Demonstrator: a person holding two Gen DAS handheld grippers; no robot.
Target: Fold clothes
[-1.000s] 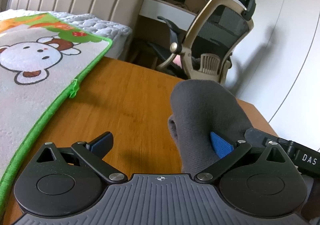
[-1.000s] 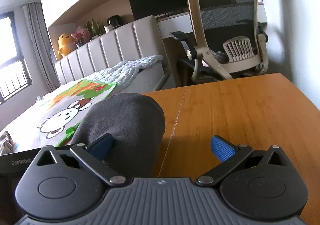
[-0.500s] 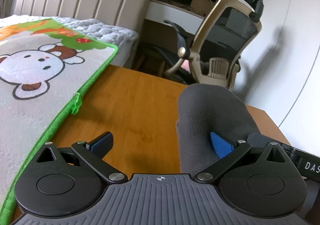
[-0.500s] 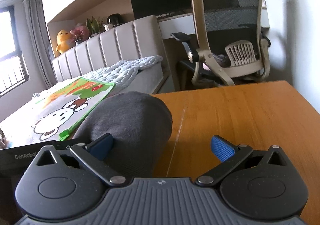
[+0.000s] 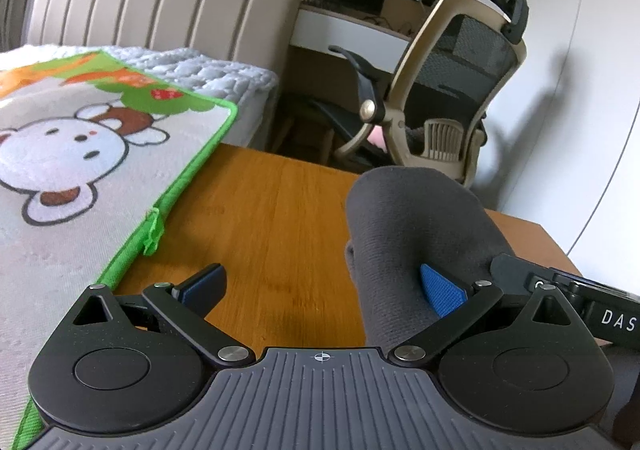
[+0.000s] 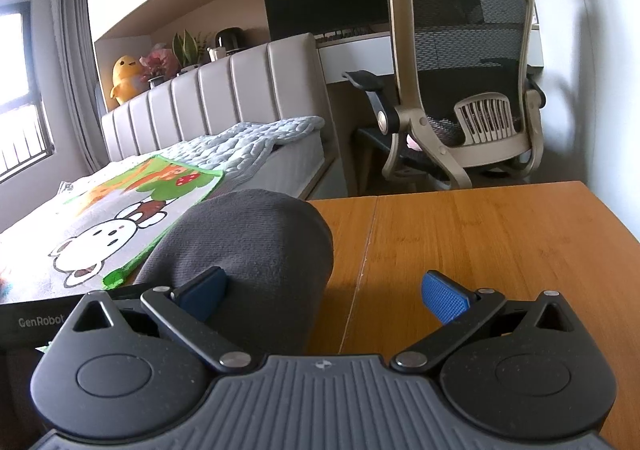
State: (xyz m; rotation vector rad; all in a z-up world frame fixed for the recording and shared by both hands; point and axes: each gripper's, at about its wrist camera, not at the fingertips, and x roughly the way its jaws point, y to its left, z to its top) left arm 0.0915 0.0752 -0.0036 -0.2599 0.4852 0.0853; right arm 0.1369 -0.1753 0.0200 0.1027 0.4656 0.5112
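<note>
A dark grey garment [image 5: 412, 234] is draped in a hump between my two grippers, above the wooden table [image 5: 272, 218]. My left gripper [image 5: 320, 290] is open; its right blue pad [image 5: 442, 292] lies against the cloth. My right gripper [image 6: 324, 292] is open; its left pad [image 6: 202, 292] lies against the same garment [image 6: 248, 250], which rises over it. Neither pair of jaws is closed on the cloth. The lower part of the garment is hidden behind the gripper bodies.
A cartoon-print mat with a green border [image 5: 80, 170] covers the left part of the table and shows in the right wrist view [image 6: 112, 226]. An office chair [image 6: 468, 90] stands beyond the table's far edge. A bed with padded headboard [image 6: 224, 98] lies at the back left.
Both views have tilted upward and drawn back a little: the table's far edge, chair and bed sit lower in frame. The garment stays draped between the open grippers.
</note>
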